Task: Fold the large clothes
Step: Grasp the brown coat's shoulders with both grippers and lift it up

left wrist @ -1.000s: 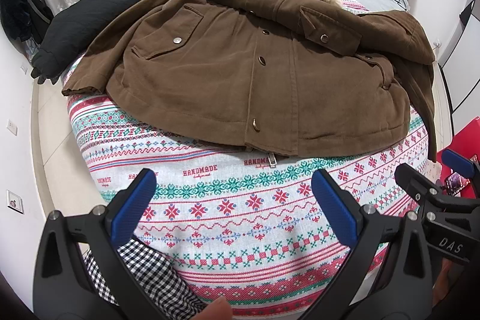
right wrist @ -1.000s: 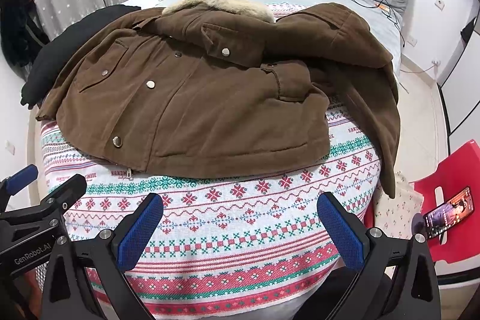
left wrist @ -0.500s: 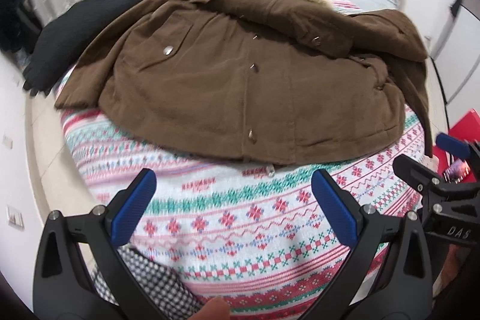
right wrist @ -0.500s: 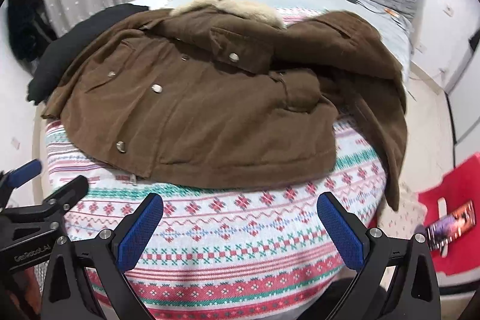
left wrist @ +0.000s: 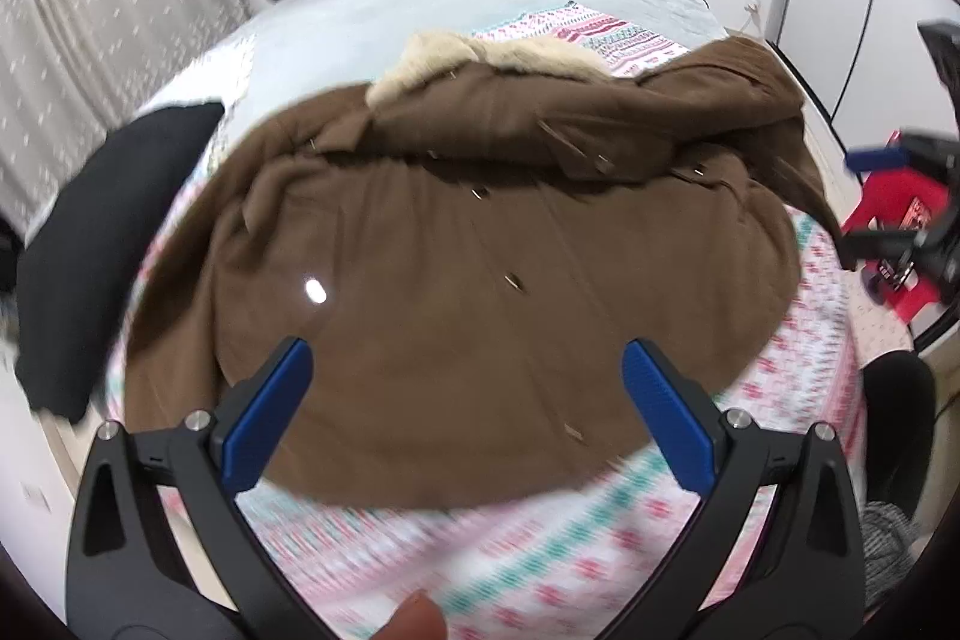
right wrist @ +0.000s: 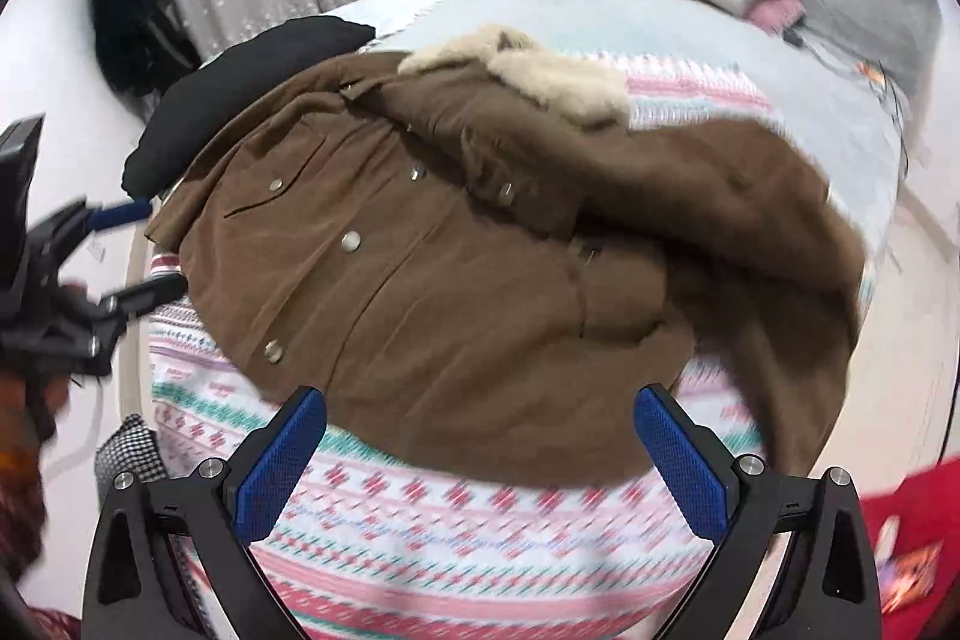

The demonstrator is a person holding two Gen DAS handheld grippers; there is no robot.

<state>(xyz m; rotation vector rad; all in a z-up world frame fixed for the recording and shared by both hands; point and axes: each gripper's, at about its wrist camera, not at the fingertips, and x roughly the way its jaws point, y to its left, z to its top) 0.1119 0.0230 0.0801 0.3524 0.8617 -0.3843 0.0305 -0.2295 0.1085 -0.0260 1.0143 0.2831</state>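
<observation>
We find the brown coat (left wrist: 480, 292) spread front-up on the patterned blanket (left wrist: 540, 568) across the bed, its far sleeve bunched and draping off the edge, so any fold risks dragging the bulk floorward. Left hand-held gripper (left wrist: 465, 418) and right hand-held gripper (right wrist: 480, 466) both hover with jaws apart and empty; a shallow bite on thick fabric could slip
</observation>
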